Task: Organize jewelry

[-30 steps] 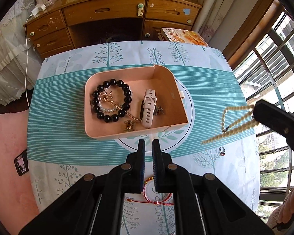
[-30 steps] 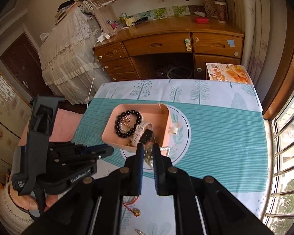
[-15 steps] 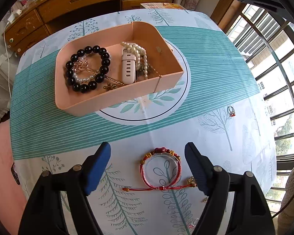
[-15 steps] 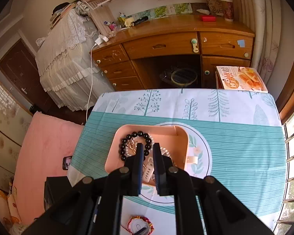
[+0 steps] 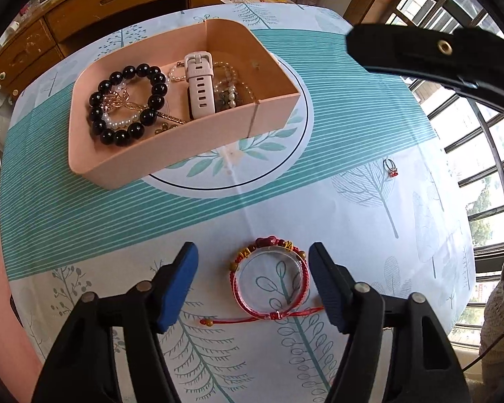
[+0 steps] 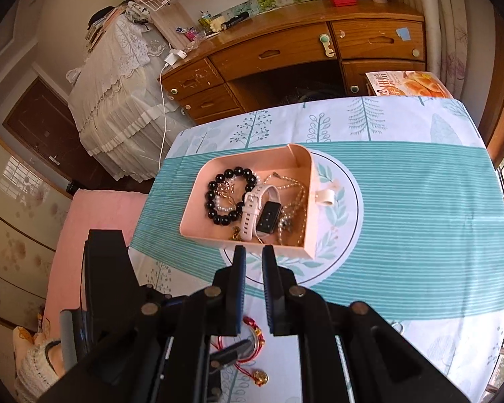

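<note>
A pink tray (image 5: 198,144) on the table holds a black bead bracelet (image 5: 126,100), a pink-strapped watch (image 5: 200,84), a pearl necklace (image 5: 230,92) and gold pieces; it also shows in the right wrist view (image 6: 198,201). A red cord bracelet (image 5: 270,277) lies on the tablecloth between the fingers of my open left gripper (image 5: 253,280), which is low over it. A small red-stone ring (image 5: 391,168) lies to the right. My right gripper (image 6: 253,288) is shut and empty, held high above the table in front of the tray.
The table has a tree-print cloth with a teal striped band (image 5: 84,208). A wooden desk with drawers (image 6: 285,53) stands behind it, a window with bars (image 5: 480,154) to the right, a pink mat (image 6: 94,235) on the left.
My right gripper dropped the pearl necklace into the tray and drew back upward, shut. My left gripper opened wide and came down around the red cord bracelet.
</note>
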